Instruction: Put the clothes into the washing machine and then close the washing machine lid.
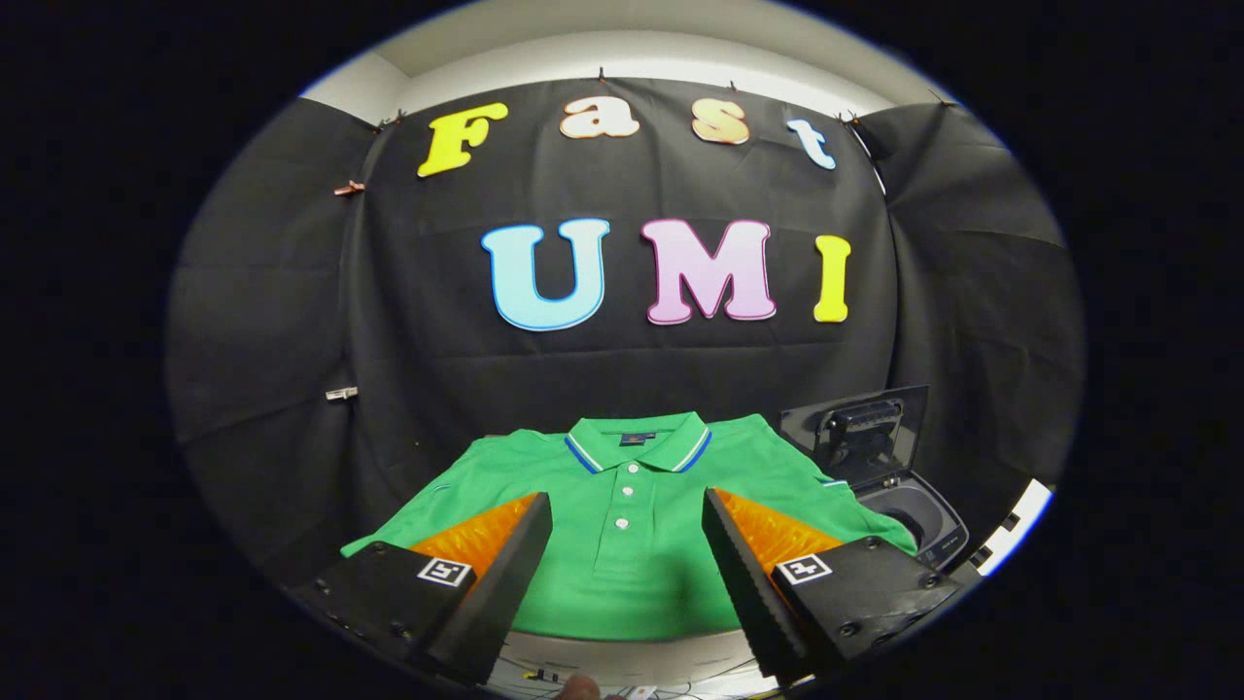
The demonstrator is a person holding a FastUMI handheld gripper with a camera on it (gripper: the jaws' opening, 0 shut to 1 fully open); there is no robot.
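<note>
— What's in front of you?
— My gripper (627, 530) is spread wide, holding nothing. A knit green polo shirt (632, 544) lies flat between the fingers.
— The washing machine (909, 515)?
— Right of the shirt, its glossy lid (860, 433) raised.

claw (627, 515) — fingers spread wide apart | nothing held between them | pointing forward — level

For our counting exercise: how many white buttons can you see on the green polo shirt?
2: both on the green polo shirt placket, upper white button below the collar, lower white button between the open fingers. More may be hidden.
</note>
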